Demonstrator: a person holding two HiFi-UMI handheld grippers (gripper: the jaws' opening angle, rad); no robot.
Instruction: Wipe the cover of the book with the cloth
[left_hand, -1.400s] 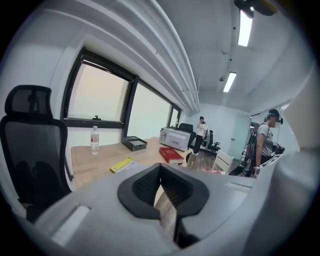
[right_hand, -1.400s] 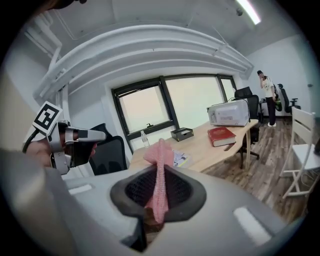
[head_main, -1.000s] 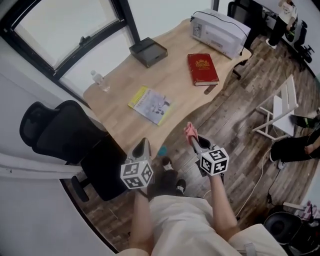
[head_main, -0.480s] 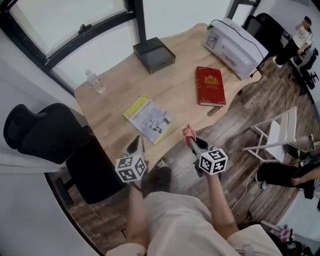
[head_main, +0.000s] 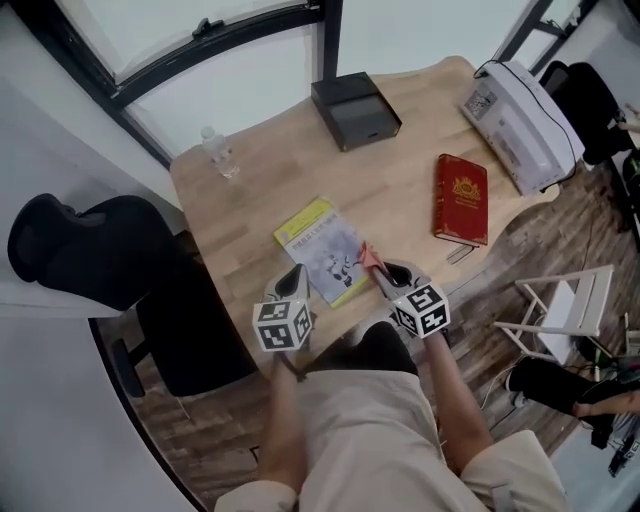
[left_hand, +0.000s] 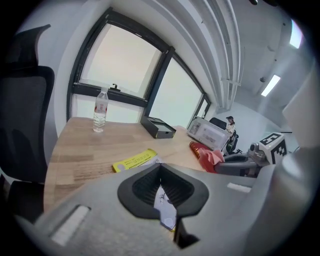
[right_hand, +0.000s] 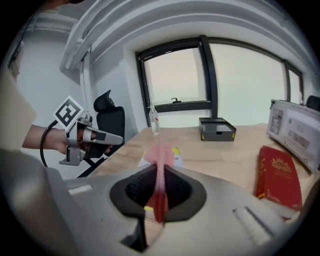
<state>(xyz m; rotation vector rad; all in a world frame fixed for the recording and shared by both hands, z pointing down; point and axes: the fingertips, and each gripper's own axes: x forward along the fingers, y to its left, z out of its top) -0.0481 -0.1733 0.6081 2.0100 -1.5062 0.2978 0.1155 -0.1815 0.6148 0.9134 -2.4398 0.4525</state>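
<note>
While the head view looks steeply down on a wooden table (head_main: 270, 190), the red book (head_main: 462, 198) lies at the right of its top, well apart from both grippers, and a yellow booklet (head_main: 318, 240) lies near the lower edge. Over the booklet's lower right corner, the right gripper (head_main: 378, 272) holds a pink cloth (head_main: 368, 256); the left gripper (head_main: 292, 274) hangs by its lower left corner. From the left gripper view, those jaws seem together with nothing between them, though a thin slit shows the booklet beyond. From the right gripper view, the jaws are clamped on the cloth, which stands up between them; the red book lies at the frame's right
</note>
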